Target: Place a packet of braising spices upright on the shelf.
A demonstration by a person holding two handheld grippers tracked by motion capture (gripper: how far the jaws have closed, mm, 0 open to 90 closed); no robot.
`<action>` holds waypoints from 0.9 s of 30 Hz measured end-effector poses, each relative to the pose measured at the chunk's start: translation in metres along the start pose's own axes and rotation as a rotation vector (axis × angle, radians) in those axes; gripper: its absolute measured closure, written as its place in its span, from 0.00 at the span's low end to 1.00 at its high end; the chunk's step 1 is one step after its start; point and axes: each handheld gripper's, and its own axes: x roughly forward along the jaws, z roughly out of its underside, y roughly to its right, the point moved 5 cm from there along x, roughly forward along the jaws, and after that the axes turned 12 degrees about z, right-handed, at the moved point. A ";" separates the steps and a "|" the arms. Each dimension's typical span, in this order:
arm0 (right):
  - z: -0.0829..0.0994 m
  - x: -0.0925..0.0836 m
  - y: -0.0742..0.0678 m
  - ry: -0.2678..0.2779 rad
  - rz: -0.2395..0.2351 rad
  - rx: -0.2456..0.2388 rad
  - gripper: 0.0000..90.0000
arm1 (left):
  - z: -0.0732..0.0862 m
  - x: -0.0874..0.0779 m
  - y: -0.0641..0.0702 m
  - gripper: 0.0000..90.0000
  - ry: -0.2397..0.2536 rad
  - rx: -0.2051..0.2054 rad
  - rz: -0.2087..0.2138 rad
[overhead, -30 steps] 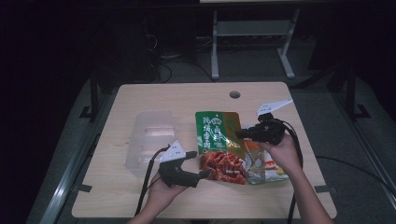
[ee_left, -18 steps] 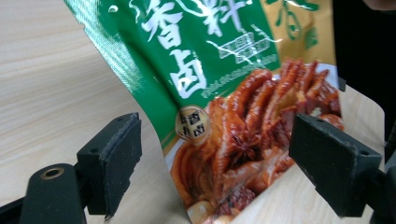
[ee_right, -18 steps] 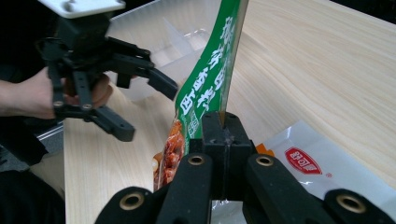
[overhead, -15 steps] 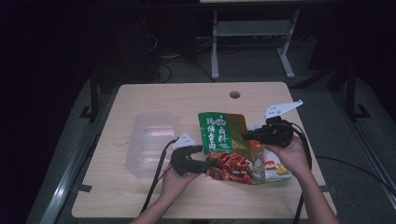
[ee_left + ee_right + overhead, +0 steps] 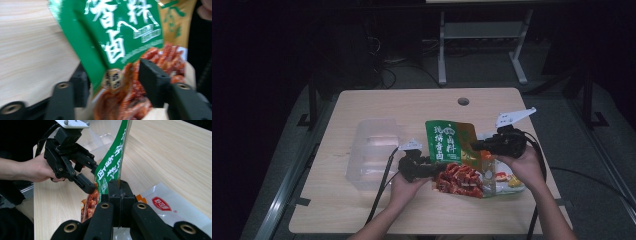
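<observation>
Since the earlier frame the left gripper (image 5: 438,172) has slid in to the green snack bag (image 5: 447,142), and its jaws have just been closing with the bag's lower edge between them; whether the pads already press on it I cannot tell. That bag stands lifted on edge above the desk (image 5: 412,105), its side clenched in the right gripper (image 5: 476,146). Under it lies a white snack packet (image 5: 170,207). A clear plastic box (image 5: 372,150) sits near the left gripper.

Snack bag (image 5: 451,150) – green, red; tongs blk.
</observation>
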 end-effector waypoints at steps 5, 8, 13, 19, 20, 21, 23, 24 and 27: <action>0.002 0.001 0.001 -0.016 0.009 0.000 1.00 | 0.001 0.000 0.003 0.67 -0.023 -0.008 0.015; 0.002 0.000 0.001 -0.016 0.011 0.005 1.00 | 0.001 -0.002 0.005 0.78 -0.011 -0.019 0.029; 0.003 -0.002 0.002 -0.011 0.007 0.024 1.00 | 0.000 -0.005 0.010 0.91 -0.016 0.010 0.020; 0.009 -0.001 0.003 -0.011 -0.010 0.050 0.98 | 0.001 -0.011 0.015 0.95 -0.018 0.058 -0.021; 0.011 -0.001 0.003 -0.015 -0.013 0.058 0.96 | 0.001 -0.011 0.015 0.95 -0.015 0.061 -0.022; 0.012 0.000 0.003 -0.013 -0.017 0.064 0.95 | 0.001 -0.011 0.016 0.96 -0.023 0.075 -0.031; 0.015 0.004 0.002 -0.025 -0.032 0.071 0.93 | 0.001 -0.011 0.017 0.96 -0.034 0.108 -0.042; 0.016 0.006 0.002 -0.034 -0.037 0.076 0.92 | 0.001 -0.011 0.018 0.96 -0.036 0.111 -0.044; 0.018 0.012 -0.001 -0.047 -0.056 0.081 0.89 | 0.002 -0.011 0.018 0.96 -0.039 0.109 -0.050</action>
